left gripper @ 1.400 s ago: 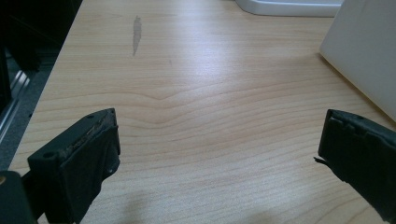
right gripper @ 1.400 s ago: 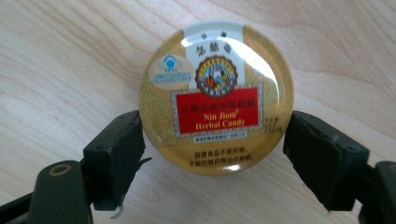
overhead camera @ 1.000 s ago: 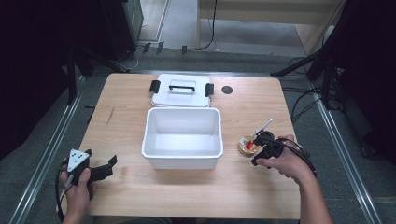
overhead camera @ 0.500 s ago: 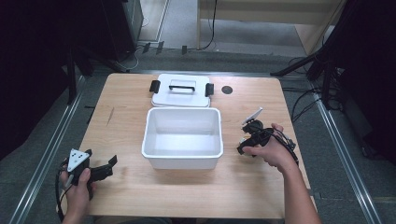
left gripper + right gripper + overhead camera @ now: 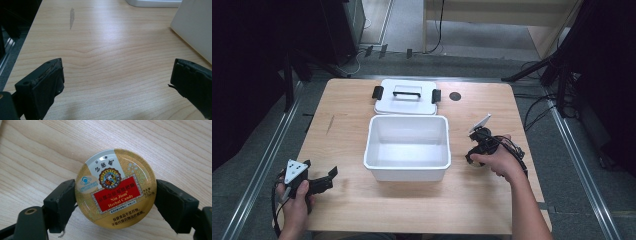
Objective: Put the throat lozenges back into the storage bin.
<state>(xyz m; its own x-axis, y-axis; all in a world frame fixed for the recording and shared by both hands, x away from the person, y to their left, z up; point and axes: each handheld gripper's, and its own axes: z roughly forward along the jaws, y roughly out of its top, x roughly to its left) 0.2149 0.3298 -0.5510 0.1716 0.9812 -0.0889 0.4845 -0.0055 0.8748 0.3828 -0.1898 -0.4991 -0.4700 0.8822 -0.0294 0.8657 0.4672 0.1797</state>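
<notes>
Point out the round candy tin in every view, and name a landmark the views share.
High view: candy tin hidden under the right gripper, right of the white bin.
Left gripper view: not in it.
Right gripper view: candy tin at centre, pressed between the black jaws.
Shared landmark: the wooden table.

The round gold candy tin [image 5: 115,188] carries the readable print. On its red panel, in gold Latin letters, stands "Nin Jiom" and beneath it "Herbal Candy". Chinese characters run across the white band at the top of the lid, above the Latin words on the red panel, and in two lines under that panel; they are too small to read surely. A pale round sticker at the lid's left bears tiny print that cannot be made out.
</notes>
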